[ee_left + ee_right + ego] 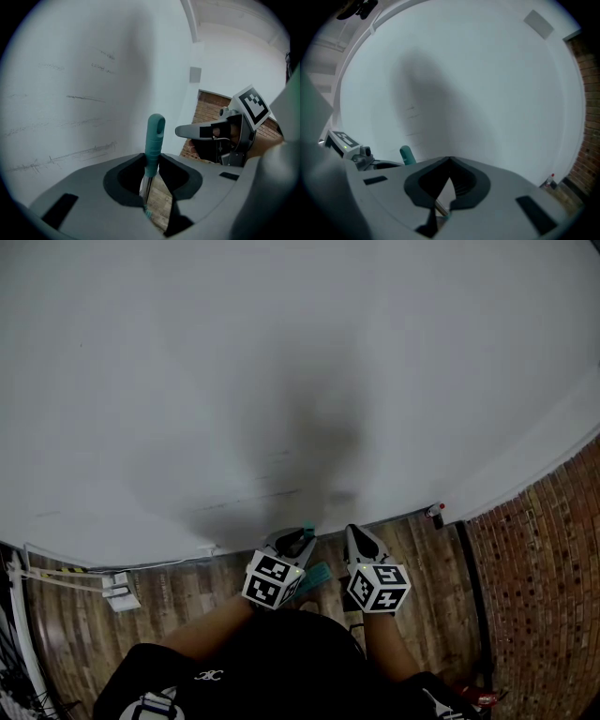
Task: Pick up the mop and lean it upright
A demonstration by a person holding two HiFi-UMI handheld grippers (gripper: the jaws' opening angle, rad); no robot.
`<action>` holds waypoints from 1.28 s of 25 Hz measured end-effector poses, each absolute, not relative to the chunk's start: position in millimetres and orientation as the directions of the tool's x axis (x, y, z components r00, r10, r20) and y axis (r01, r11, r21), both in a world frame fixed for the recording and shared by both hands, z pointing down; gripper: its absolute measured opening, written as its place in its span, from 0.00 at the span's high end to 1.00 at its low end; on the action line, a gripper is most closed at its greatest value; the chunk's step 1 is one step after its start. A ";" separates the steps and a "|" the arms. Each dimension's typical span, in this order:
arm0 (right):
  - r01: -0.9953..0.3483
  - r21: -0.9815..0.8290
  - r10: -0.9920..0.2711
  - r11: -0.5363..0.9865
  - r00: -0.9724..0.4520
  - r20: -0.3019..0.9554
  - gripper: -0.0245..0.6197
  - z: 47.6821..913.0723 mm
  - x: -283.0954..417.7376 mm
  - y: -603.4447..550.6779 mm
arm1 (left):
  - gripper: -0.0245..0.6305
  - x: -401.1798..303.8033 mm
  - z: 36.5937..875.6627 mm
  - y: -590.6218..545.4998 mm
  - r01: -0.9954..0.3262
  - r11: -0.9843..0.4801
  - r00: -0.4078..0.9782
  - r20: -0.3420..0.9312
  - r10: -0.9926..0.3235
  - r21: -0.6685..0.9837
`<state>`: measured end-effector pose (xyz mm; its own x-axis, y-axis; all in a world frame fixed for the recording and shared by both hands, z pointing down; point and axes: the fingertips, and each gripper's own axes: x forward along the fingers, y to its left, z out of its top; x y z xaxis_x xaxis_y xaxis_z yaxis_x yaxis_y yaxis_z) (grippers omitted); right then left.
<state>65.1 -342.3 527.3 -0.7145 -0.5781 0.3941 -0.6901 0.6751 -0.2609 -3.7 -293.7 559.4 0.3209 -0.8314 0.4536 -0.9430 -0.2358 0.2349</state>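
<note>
Your left gripper [152, 160] pinches the mop [155, 136] just where the moulded teal grip meets the thin, shiny metal shaft [146, 185]. The handle stands upright, its rounded tip close to the scuffed white wall [281, 352]. Judge it a light, stiff pole. Bare metal will likely slip, so the grip is the better hold, and the foot may skate on the wooden floor [187, 592]. A teal piece [317, 574], probably the mop head, shows low between your grippers. Your right gripper [450, 160], matte grey plastic, has its jaws pressed together on nothing.
</note>
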 end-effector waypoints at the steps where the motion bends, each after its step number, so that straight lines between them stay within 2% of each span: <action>1: -0.691 -0.260 -0.579 0.674 -0.714 0.394 0.94 527.2 65.7 -342.3 | 0.81 -2.8 559.4 -293.7 -0.942 -0.242 0.325 0.453 -0.830 0.234; 8: -0.697 -0.258 -0.582 0.669 -0.707 0.401 0.94 530.1 67.3 -338.1 | 0.81 2.5 558.5 -291.8 -0.932 -0.285 0.358 0.450 -0.818 0.223; 32: -0.680 -0.258 -0.560 0.686 -0.720 0.410 0.94 536.1 63.5 -322.6 | 0.81 -10.6 563.4 -306.8 -0.940 -0.244 0.323 0.399 -0.858 0.237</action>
<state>63.5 -322.6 536.1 -0.7202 -0.5596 0.4100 -0.6801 0.6861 -0.2583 -10.6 -306.8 563.4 0.3233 -0.8582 0.3987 -0.9403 -0.2441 0.2372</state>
